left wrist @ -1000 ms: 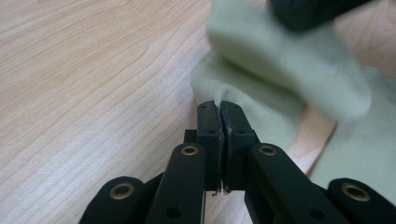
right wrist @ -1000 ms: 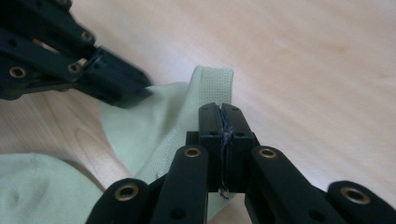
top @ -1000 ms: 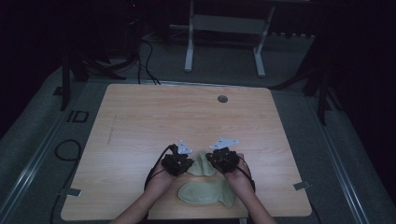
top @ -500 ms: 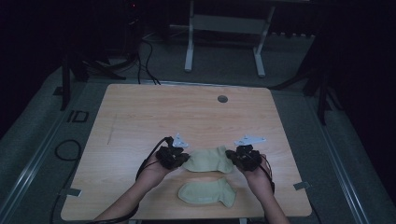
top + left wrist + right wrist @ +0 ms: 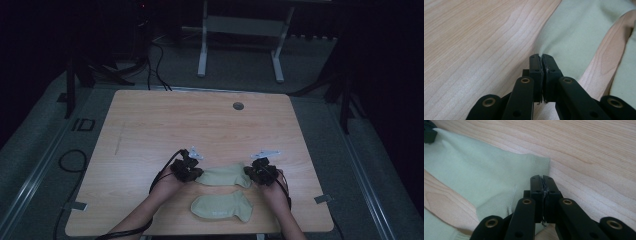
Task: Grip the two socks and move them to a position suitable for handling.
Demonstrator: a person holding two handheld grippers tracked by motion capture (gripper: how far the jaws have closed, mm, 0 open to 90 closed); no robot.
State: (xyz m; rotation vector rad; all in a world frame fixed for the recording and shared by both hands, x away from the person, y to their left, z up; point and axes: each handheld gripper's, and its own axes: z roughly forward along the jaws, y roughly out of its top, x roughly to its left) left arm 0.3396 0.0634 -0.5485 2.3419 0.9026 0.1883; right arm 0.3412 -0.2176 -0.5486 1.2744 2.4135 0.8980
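Two pale green socks lie on the bench (image 5: 150, 125). The left gripper (image 5: 192, 171) and right gripper (image 5: 254, 171) each have jaws pinched closed on opposite ends of the far sock (image 5: 225, 176); the near sock (image 5: 220, 206) lies just beside it.

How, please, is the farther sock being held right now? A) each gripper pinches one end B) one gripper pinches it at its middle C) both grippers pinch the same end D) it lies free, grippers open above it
A: the left gripper and right gripper are each shut on opposite ends of the farther sock, stretched between them.
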